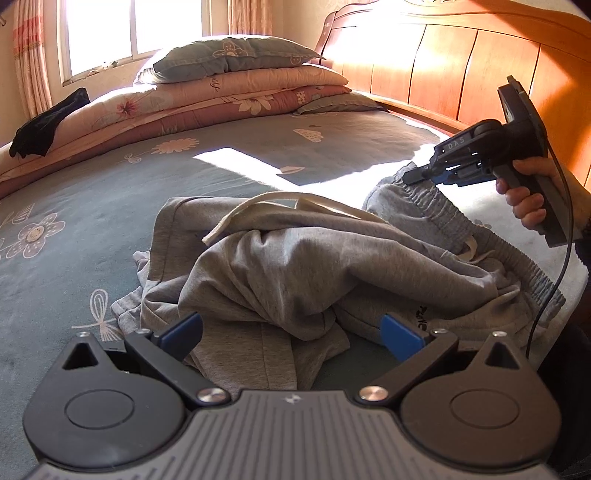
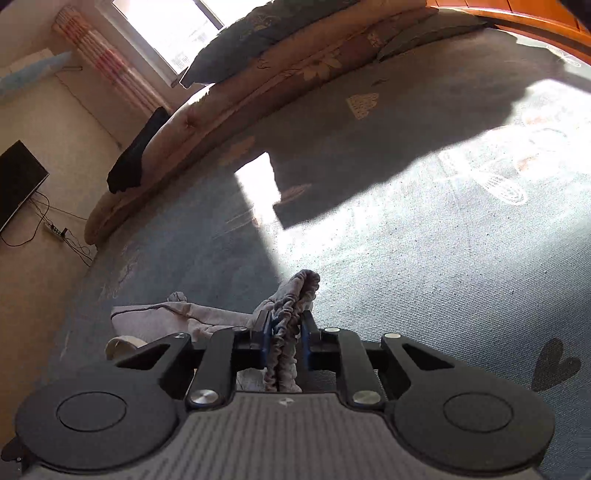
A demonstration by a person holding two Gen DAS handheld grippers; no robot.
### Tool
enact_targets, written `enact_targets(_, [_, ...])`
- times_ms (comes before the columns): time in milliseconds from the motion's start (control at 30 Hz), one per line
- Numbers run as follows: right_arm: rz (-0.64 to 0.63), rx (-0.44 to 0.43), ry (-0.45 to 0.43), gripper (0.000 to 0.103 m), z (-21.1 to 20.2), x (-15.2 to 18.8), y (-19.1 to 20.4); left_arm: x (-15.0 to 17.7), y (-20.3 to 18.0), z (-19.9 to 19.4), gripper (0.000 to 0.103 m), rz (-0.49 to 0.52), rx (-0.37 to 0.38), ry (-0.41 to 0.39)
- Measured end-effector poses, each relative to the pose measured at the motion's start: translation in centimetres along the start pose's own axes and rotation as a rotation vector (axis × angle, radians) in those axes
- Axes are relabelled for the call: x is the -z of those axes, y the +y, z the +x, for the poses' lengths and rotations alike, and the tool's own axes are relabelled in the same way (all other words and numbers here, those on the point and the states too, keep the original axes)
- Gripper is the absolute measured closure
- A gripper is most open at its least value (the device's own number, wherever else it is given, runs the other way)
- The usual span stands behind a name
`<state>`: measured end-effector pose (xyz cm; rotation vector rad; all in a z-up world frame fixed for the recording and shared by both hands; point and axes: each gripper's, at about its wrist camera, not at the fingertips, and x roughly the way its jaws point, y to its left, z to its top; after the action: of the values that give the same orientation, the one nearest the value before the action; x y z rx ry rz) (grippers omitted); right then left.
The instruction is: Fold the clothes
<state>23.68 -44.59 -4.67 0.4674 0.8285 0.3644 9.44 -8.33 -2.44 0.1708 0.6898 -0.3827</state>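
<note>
**A:** so where's it at? the grey sweatpants (image 1: 280, 266) are in a crumpled heap on the blue-grey flowered bedsheet (image 1: 110, 192), cream drawstring (image 1: 258, 206) looped over the top. Sun patch on the sheet behind them, wooden headboard (image 1: 443, 74) to the right, stack of folded quilts (image 1: 207, 99) with a pillow (image 1: 232, 55) on top under the window (image 1: 133, 26).

**B:** which way do they run?

**A:** long axis goes roughly left-right in the left wrist view. Elastic waistband (image 1: 424, 195) end is up at the right, leg hems (image 1: 162, 236) bunched at the left, all rumpled.

**B:** and the claws?

**A:** right gripper (image 2: 287, 328) is pinched tight on the waistband (image 2: 295, 295), fabric squeezed between the blue pads and lifted off the sheet. Left gripper (image 1: 291, 328) is spread wide, just at the near edge of the heap, holding nothing. Also a black garment (image 1: 48, 125) draped over the quilt edge, and a TV (image 2: 18, 181) on the far wall.
</note>
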Motion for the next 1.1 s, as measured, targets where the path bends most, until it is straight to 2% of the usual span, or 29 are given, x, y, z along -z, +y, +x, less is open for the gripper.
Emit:
enact_targets(67, [-0.027, -0.002, 0.028, 0.076, 0.1, -0.4, 0.4, -0.1, -0.1, -0.2, 0.001, 0.008, 0.001, -0.013])
enact_targets(133, [-0.019, -0.009, 0.045, 0.06, 0.8, -0.3, -0.2, 0.0, 0.1, -0.3, 0.001, -0.002, 0.004, -0.019])
enact_targets(167, [0.005, -0.018, 0.057, 0.045, 1.4, -0.2, -0.8, 0.1, 0.1, -0.3, 0.001, -0.007, 0.007, -0.017])
enact_targets(333, [0.108, -0.032, 0.109, 0.045, 3.9, 2.2, -5.0, 0.4, 0.3, -0.3, 0.001, -0.003, -0.005, -0.003])
enact_targets(367, [0.131, -0.055, 0.098, 0.047, 3.9, 2.5, -5.7, 0.5, 0.4, -0.3, 0.001, 0.001, -0.009, -0.001])
enact_targets(467, [0.178, -0.102, 0.055, 0.064, 2.7, 2.4, -6.5, 0.3, 0.5, 0.2, 0.001, 0.006, -0.014, 0.011])
enact_targets(533, [0.131, -0.1, 0.039, 0.064, 1.6, 1.9, -5.5, 0.2, 0.4, 0.4, 0.001, 0.009, -0.01, 0.012])
enact_targets(600, [0.065, -0.091, 0.044, 0.059, 1.0, 1.3, -4.0, 0.0, 0.1, 0.6, 0.001, 0.014, 0.0, 0.007])
enact_targets(633, [0.033, -0.081, 0.052, 0.053, 0.8, 1.0, -3.3, -0.1, -0.1, 0.7, 0.001, 0.017, 0.006, 0.002])
enact_targets(700, [-0.034, -0.026, 0.071, 0.051, 0.9, 1.0, -1.9, -0.2, -0.6, 0.6, 0.001, 0.022, 0.019, -0.009])
enact_targets(733, [-0.072, 0.01, 0.074, 0.053, 1.0, 1.2, -1.3, -0.2, -0.9, 0.5, 0.001, 0.025, 0.026, -0.016])
enact_targets(767, [-0.113, 0.05, 0.075, 0.071, 1.1, 1.5, -0.6, -0.2, -1.1, 0.3, 0.001, 0.031, 0.033, -0.021])
enact_targets(800, [-0.149, 0.082, 0.07, 0.08, 1.0, 1.9, 0.1, -0.2, -1.2, 0.1, 0.001, 0.043, 0.039, -0.028])
enact_targets(867, [-0.218, 0.109, 0.03, 0.083, 0.0, 2.5, 1.6, -0.3, -1.5, -0.3, 0.001, 0.085, 0.042, -0.048])
enact_targets(1000, [-0.419, 0.102, -0.044, 0.087, -3.2, 3.7, 6.2, -0.4, -1.8, -1.1, 0.001, 0.194, 0.029, -0.102])
enact_targets(1100, [-0.579, 0.079, -0.097, 0.088, -6.3, 4.9, 10.1, -0.7, -1.5, -2.0, 0.001, 0.236, 0.062, -0.166])
